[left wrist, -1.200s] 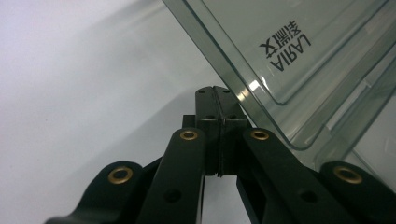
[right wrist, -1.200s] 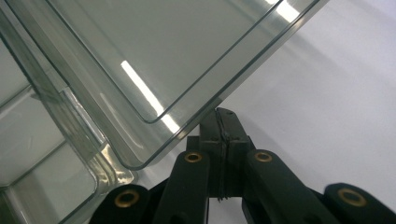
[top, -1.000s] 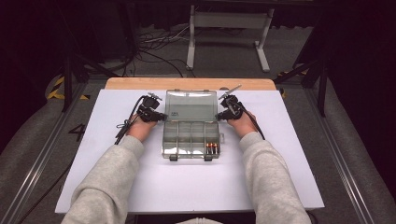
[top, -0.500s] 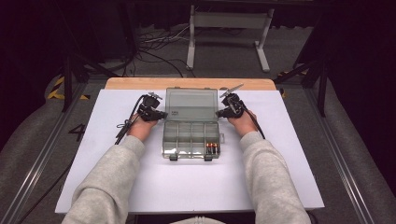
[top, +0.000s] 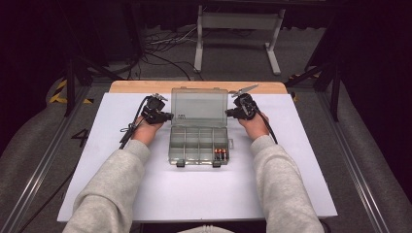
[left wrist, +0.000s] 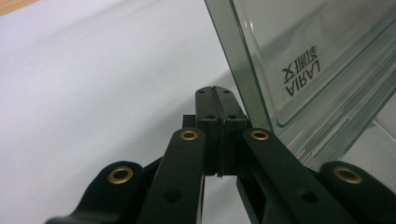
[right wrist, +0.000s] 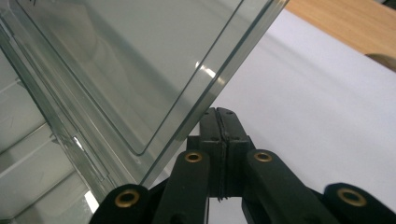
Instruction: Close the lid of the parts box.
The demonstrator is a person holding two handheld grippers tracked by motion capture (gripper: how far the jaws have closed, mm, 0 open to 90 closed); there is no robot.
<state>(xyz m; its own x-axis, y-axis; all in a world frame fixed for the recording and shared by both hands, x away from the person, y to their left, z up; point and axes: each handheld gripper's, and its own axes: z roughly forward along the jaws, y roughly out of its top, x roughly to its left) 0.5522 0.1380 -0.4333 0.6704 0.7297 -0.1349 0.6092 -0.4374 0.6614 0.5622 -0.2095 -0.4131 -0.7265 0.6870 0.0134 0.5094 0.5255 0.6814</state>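
While both grippers [top: 165,116] [top: 229,112] stay closed empty, the open organizer box [top: 199,141] holds batteries [top: 220,154] (front-right compartment).

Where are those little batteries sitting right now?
In the high view the batteries lie in the near right compartment of the clear plastic box, whose lid stands open at mid-table, between the person's forearms.

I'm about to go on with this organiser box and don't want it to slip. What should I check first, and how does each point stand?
1. Lid swung open: ok.
2. Left gripper shut, nothing held, beside the lid's edge: ok.
3. Right gripper shut, nothing held, beside the opposite edge: ok.
4. Either gripper touching the lid: cannot tell.
5. Batteries lying in a front compartment of the tray: ok.
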